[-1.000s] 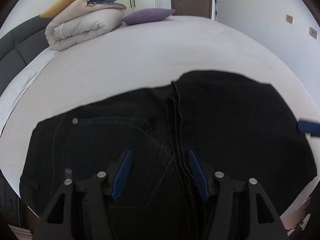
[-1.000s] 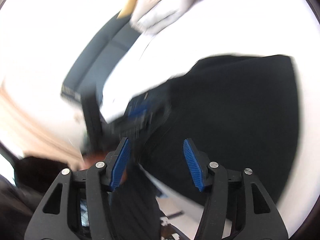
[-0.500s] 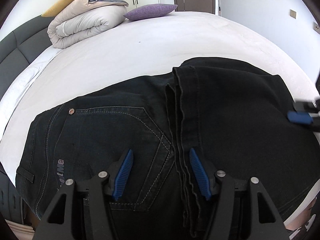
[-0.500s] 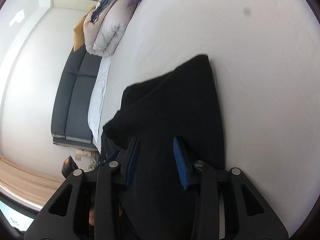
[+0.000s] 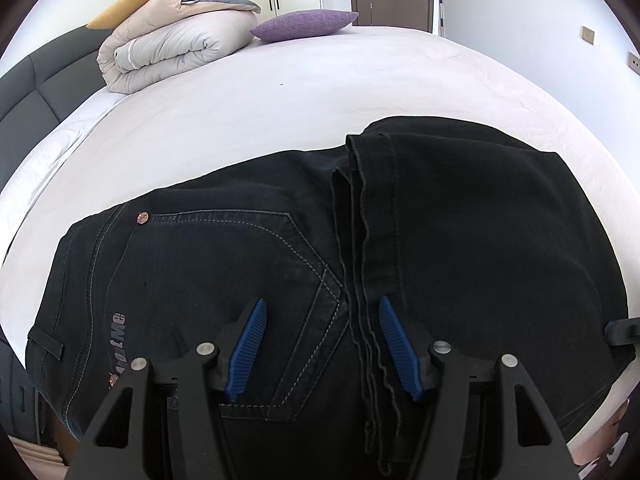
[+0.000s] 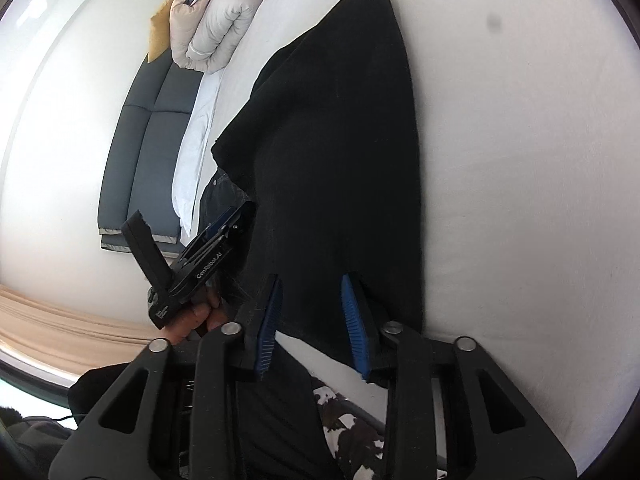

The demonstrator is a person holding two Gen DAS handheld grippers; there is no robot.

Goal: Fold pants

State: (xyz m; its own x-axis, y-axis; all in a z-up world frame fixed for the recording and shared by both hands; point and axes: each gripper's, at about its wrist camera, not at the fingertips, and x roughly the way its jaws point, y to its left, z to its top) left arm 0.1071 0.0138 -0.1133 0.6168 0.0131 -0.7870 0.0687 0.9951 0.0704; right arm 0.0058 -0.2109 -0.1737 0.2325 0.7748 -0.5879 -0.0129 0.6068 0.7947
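Two grippers work over black pants [image 5: 460,240] lying folded on the white bed [image 5: 280,92]. At six o'clock in its view, the left gripper [image 5: 322,344] hovers with fingers spread, grasping nothing. Having just been closing, the right gripper [image 6: 310,320] now pinches the pants' near edge. A rolled duvet [image 5: 176,50] sits at eleven o'clock.

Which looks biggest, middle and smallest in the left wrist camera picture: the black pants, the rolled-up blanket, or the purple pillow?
1. black pants, biggest, though they lie nearest the camera.
2. rolled-up blanket.
3. purple pillow, smallest; it lies far back beside the blanket, so that pair compares fairly.
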